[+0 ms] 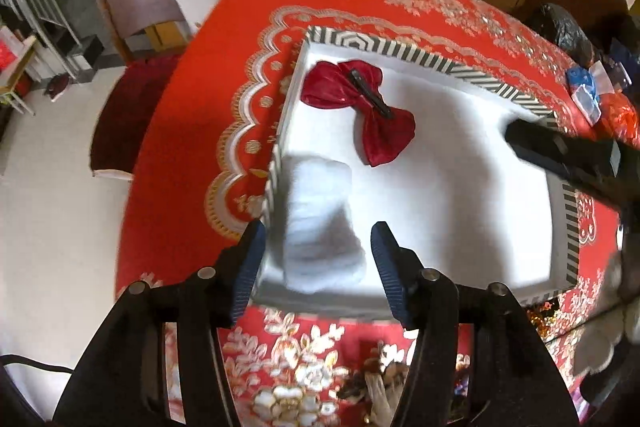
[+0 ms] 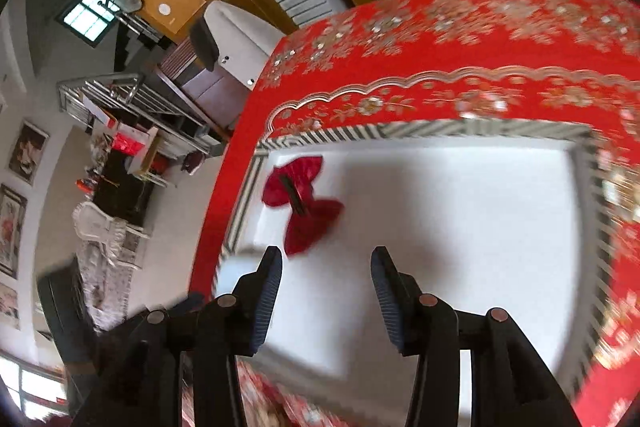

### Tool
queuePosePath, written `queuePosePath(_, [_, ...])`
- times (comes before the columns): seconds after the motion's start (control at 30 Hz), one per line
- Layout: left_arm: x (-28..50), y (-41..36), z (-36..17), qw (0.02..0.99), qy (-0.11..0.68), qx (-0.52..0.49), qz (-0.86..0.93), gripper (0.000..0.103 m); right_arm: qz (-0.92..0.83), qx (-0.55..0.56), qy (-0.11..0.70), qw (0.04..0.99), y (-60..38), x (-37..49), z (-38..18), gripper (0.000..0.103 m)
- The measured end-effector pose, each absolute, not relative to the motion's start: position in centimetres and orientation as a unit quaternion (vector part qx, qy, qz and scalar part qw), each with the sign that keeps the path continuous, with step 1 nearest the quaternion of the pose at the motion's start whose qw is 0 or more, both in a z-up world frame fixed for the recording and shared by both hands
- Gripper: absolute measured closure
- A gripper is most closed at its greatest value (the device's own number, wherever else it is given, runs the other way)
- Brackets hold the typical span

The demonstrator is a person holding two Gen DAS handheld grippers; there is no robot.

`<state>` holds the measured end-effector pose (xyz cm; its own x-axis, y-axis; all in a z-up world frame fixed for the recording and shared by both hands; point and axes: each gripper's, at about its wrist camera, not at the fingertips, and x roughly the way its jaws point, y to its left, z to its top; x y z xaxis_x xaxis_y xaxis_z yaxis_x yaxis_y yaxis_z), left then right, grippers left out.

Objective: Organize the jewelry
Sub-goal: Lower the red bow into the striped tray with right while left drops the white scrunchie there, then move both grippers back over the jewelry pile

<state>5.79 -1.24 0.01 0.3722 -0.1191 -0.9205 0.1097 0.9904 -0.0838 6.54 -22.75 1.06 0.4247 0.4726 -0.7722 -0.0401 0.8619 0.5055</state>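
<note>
We judge the task partly done: a red satin hair bow with a black clip [image 1: 358,111] lies inside the white-lined tray with a striped rim [image 1: 460,69], and a blurred white padded bundle [image 1: 320,223] sits in its near-left corner. Left gripper [image 1: 318,239] is released, its jaws apart with the bundle between them and the bow at 12 o'clock. Right gripper [image 2: 326,267] is also released, grasping nothing, bow at 11 o'clock. More jewelry on the red embroidered tablecloth [image 1: 192,131] looks unsorted.

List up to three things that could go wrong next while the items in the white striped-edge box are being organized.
1. The white bundle sits blurred between the open left gripper, against the box's near wall; it may lie badly.
2. The right gripper, open, hovers near the red bow and could knock it.
</note>
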Motion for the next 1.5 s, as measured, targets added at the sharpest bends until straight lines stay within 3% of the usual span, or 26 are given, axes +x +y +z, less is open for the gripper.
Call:
queuePosePath(0.5, [-2.7,-2.4,4.2,0.859,0.508,-0.002,-0.072,0.048,0.121,0.143,0.486,0.854,-23.8,-8.4,4.2,0.058])
queuePosePath(1.5, [-11.9,-2.3,6.2,0.877,0.474,0.008,-0.076,0.048,0.091,0.120,0.471,0.869,-22.0,-16.4,5.9,0.051])
